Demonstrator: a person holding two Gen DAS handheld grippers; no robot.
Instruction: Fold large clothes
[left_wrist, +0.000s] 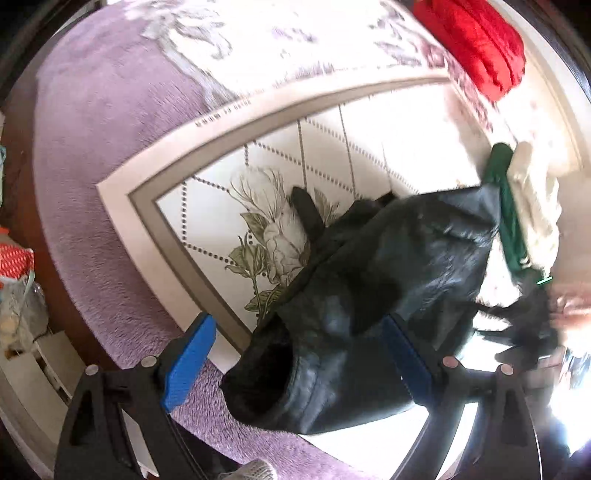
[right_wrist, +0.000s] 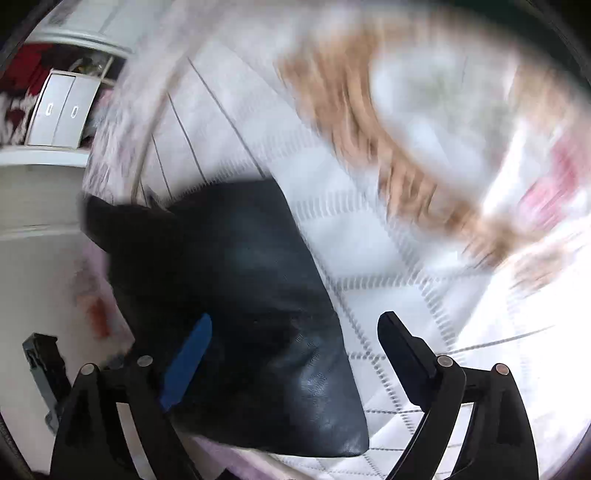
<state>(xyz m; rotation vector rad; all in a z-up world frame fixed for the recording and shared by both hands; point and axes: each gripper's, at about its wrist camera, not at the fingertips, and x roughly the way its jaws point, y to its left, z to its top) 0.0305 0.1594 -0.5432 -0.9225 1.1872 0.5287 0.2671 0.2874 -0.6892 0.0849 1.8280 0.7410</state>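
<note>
Bed (left_wrist: 110, 155): purple fleece blanket under a white quilted cover (left_wrist: 332, 147) with a flower print. That flat stretch looks like the folding surface.

Black jacket (left_wrist: 369, 280), leather-look, lies bunched on the cover near the bed edge. A cuff (left_wrist: 258, 376) hangs open toward the left camera. In the right view the jacket (right_wrist: 240, 295) fills the lower middle, one end lying toward the tool. Not spread flat yet, so I'd judge the fold is at an early stage.

Side clutter: red cloth (left_wrist: 476, 44) at the far end, green cloth (left_wrist: 506, 206) and a white one (left_wrist: 535, 199) beside the jacket. Well clear of the work area.

Left tool (left_wrist: 299, 354): jaws wide apart, cuff sits between the blue pads, right pad seems against the fabric; nothing clamped.

Right tool (right_wrist: 295, 354): also wide, jacket end between the fingers, no pinch visible. The view is badly motion-blurred, so contact is unclear.

Both look staged to bite one end each.
</note>
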